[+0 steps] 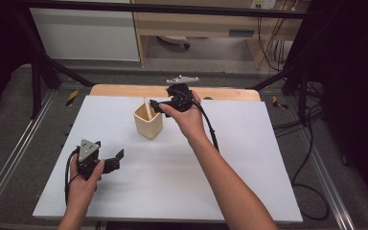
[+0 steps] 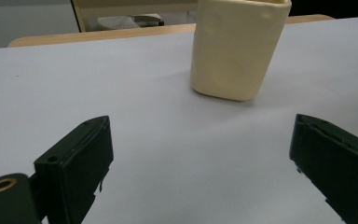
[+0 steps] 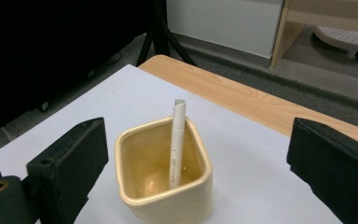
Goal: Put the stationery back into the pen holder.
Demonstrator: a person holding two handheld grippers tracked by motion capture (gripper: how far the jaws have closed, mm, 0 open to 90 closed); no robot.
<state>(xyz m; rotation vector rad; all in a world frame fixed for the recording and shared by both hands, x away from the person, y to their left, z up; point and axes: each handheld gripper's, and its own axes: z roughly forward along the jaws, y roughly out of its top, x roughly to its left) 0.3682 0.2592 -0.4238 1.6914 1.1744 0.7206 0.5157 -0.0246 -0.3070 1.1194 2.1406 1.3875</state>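
Observation:
A cream square cup (image 1: 148,125) stands on the white table top (image 1: 172,167), a little behind its middle. A white pen (image 1: 147,108) leans upright inside the cup (image 3: 168,186), its tip above the rim; in the right gripper view the pen (image 3: 176,144) rests against the cup's far wall. My right gripper (image 1: 156,106) hovers open just right of and above the cup, with its jaws (image 3: 196,154) spread wide on either side and nothing held. Near the front left my left gripper (image 1: 117,160) is open and empty, and it (image 2: 200,154) faces the cup (image 2: 237,46) from a distance.
A wooden table edge (image 1: 124,90) runs behind the white top. Black cables (image 1: 211,129) trail from the right gripper across the table. Black frame legs (image 1: 38,81) stand at the back left and right, and a cabinet (image 1: 86,33) is beyond.

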